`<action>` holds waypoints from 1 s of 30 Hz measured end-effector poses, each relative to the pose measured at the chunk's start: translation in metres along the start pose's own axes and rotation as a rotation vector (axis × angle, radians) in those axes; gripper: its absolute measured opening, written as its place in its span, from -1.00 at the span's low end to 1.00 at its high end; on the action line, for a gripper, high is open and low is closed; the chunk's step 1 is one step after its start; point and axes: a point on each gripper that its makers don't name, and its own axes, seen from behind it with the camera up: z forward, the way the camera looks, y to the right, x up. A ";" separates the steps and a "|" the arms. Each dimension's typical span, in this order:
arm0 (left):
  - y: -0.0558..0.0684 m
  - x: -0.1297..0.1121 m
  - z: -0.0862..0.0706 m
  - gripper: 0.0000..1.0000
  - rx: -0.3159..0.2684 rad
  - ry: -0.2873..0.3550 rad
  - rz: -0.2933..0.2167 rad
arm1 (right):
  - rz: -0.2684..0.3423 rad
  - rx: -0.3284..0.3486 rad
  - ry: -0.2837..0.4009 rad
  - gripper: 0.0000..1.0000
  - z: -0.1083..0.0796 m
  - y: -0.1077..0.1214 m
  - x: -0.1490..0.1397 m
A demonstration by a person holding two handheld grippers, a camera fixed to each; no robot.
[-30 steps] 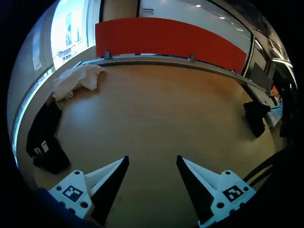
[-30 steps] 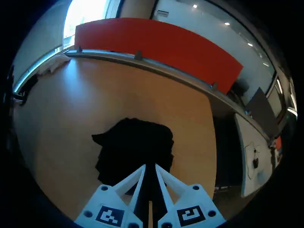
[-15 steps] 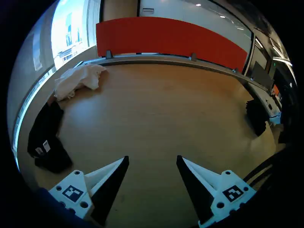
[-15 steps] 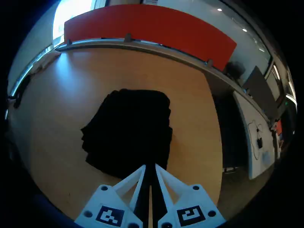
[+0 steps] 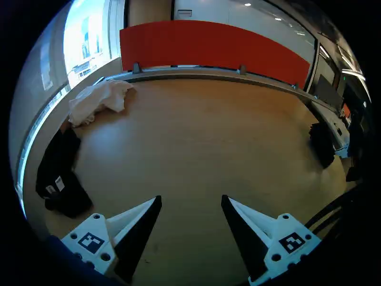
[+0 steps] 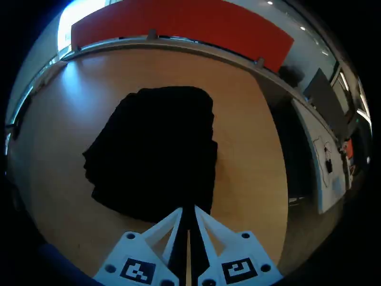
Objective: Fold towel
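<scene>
The black towel (image 6: 152, 152) looms larger, right gripper (image 6: 189, 208) jaws clamped on it; left gripper (image 5: 190, 197) jaws apart.

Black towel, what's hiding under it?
The wooden table shows all around the black towel, so the table is under it. Anything beneath its middle is covered, so I cannot tell if something else is there.

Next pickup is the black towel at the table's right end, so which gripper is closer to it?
Right. The right gripper is at the near edge of the black towel; the left gripper is open, far to the towel's left.
</scene>
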 end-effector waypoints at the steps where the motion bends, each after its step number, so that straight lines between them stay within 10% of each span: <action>1: 0.000 0.000 0.000 0.86 0.000 0.000 0.001 | 0.004 -0.004 -0.005 -0.97 0.002 0.001 -0.001; 30: -0.005 0.002 -0.001 0.86 0.003 0.004 0.003 | 0.029 -0.062 0.012 -0.86 0.005 0.004 0.001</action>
